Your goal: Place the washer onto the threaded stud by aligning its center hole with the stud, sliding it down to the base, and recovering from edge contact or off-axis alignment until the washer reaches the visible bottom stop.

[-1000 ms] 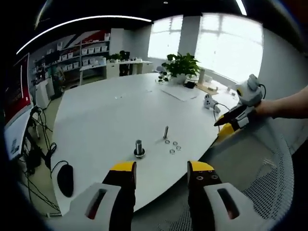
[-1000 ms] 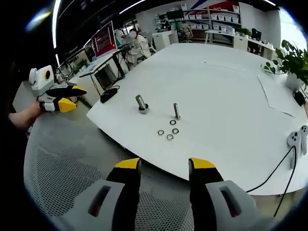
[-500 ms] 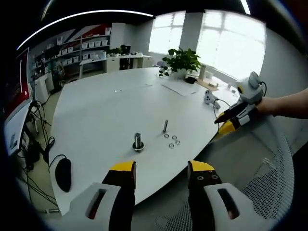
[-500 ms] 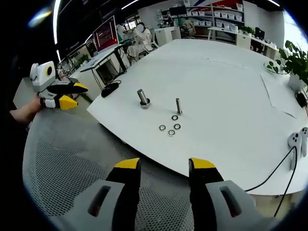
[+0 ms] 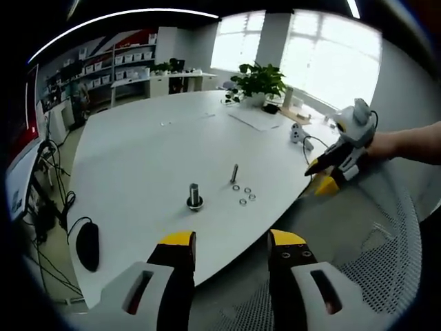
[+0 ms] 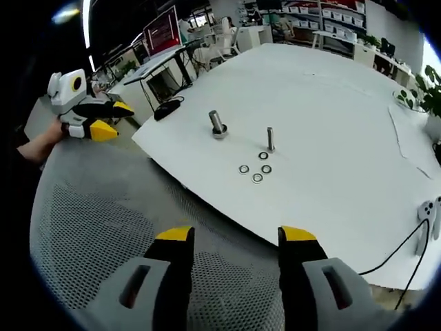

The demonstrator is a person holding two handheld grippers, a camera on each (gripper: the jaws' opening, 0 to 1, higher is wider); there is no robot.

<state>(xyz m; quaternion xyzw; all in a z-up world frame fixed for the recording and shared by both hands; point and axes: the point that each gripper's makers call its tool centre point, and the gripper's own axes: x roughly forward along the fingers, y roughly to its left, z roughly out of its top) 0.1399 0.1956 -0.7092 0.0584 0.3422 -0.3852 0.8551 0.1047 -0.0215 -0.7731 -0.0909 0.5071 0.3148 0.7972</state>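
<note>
Open right claw (image 6: 236, 238) over a mesh chair (image 6: 138, 207); washers (image 6: 254, 169) beside the stud (image 6: 270, 138) on the table (image 6: 331, 124)

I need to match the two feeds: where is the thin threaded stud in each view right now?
Left gripper view: the thin threaded stud stands upright on the white table, just above centre, right of the thicker stud.
Right gripper view: the same stud stands upper centre, right of the thicker stud.
Shared landmark: the loose washers lying on the table just in front of it.
</note>
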